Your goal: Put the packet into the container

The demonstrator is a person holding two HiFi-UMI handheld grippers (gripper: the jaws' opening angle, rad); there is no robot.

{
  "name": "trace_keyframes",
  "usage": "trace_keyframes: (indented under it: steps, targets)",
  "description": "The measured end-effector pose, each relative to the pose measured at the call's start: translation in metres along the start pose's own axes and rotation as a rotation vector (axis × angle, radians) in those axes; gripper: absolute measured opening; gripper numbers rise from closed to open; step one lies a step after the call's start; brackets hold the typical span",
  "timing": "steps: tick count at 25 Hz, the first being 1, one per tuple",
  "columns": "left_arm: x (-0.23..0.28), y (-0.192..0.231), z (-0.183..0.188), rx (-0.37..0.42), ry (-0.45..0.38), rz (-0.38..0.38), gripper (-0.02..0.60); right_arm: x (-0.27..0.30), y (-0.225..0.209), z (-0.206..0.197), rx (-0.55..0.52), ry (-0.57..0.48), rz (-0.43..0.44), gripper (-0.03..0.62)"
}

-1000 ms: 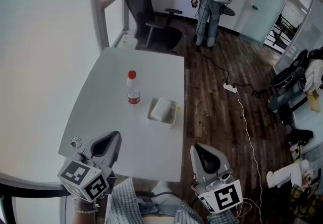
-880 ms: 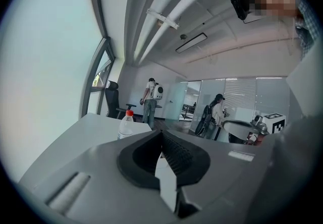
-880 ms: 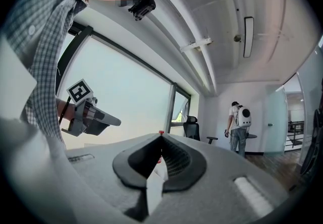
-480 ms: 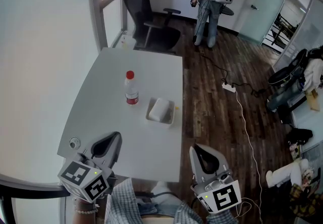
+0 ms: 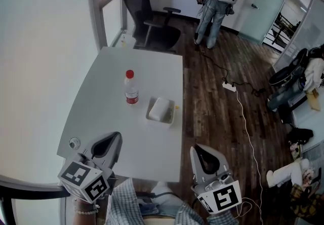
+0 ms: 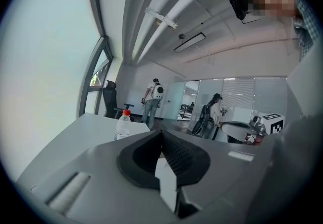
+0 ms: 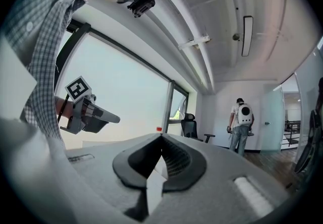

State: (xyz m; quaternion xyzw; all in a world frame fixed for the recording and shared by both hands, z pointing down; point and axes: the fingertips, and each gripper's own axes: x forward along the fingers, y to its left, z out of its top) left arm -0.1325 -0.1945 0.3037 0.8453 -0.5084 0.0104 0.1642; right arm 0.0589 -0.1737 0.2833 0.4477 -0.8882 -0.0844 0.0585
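Note:
On the white table stands a shallow white container, and a pale packet lies inside it. Left of the container is a clear bottle with a red cap, which also shows as a bottle in the left gripper view. My left gripper hovers over the table's near left corner, jaws shut and empty. My right gripper hangs off the table's near right corner, jaws shut with nothing between them. Both stay well short of the container. The left gripper appears in the right gripper view.
A black office chair stands beyond the table's far end. A person with a white backpack stands on the wooden floor at the back. A white cable and power strip lie on the floor to the right. A small round fitting sits at the table's left edge.
The person at the back has stepped slightly to the right. Both grippers and the things on the table have kept their places.

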Motion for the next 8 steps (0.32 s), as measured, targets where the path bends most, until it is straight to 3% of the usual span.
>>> trace_keyframes:
  steps: [8]
  targets:
    - [0.0006, -0.0046, -0.0005, 0.002, 0.005, -0.009, 0.005, -0.0043, -0.0072, 0.0014, -0.004, 0.005, -0.017, -0.003]
